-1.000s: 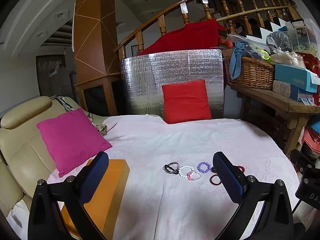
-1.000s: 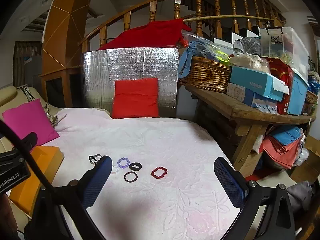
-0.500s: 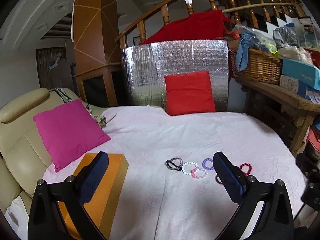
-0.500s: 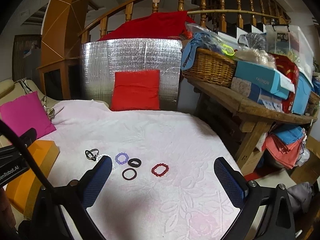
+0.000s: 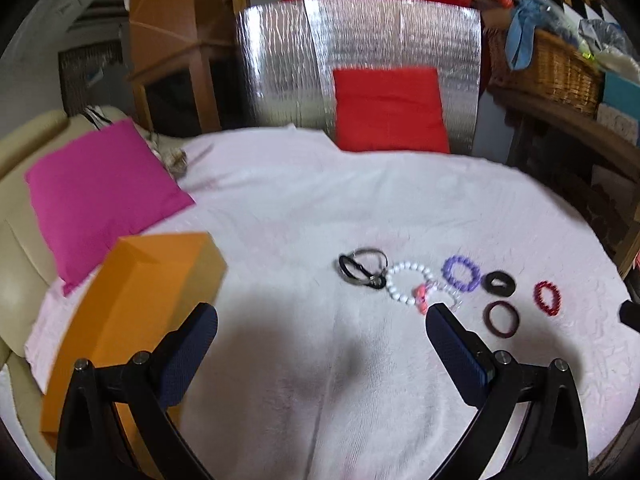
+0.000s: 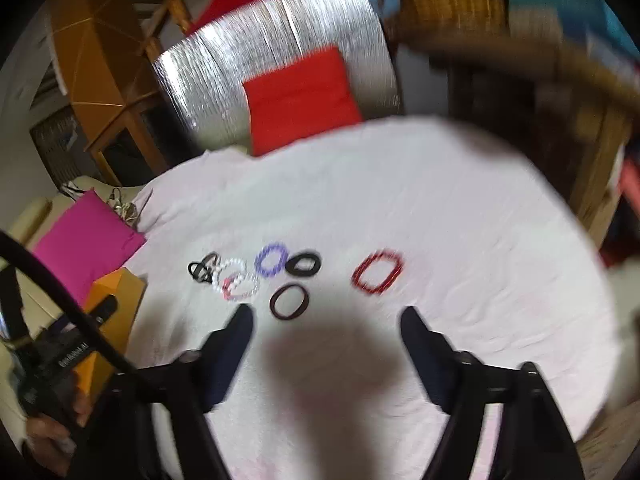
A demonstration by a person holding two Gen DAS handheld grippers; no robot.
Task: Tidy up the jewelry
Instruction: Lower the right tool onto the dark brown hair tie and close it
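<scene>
- The bracelets lie in a loose row at centre-right of the left wrist view on the white cloth (image 5: 304, 208): white bead bracelet (image 5: 406, 282), purple one (image 5: 461, 273), red one (image 5: 547, 297), dark ring (image 5: 501, 319).
- They are probably light, limp and prone to roll, so pinching across one strand of the loop looks best.
- The left gripper (image 5: 322, 322) and right gripper (image 6: 326, 320) both have their jaws spread and hold nothing.
- Compared with a second ago, both cameras have tipped down and moved closer to the row; the orange box (image 5: 132, 304) is unmoved.

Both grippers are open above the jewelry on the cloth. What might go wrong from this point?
1. The white bead bracelet overlaps a clear one with a pink charm and touches the black band; the left gripper may drag up several at once.
2. The right gripper's view is motion-blurred; a fast approach may miss the dark ring or pinch the soft cloth.
3. The orange box looks closed.
</scene>
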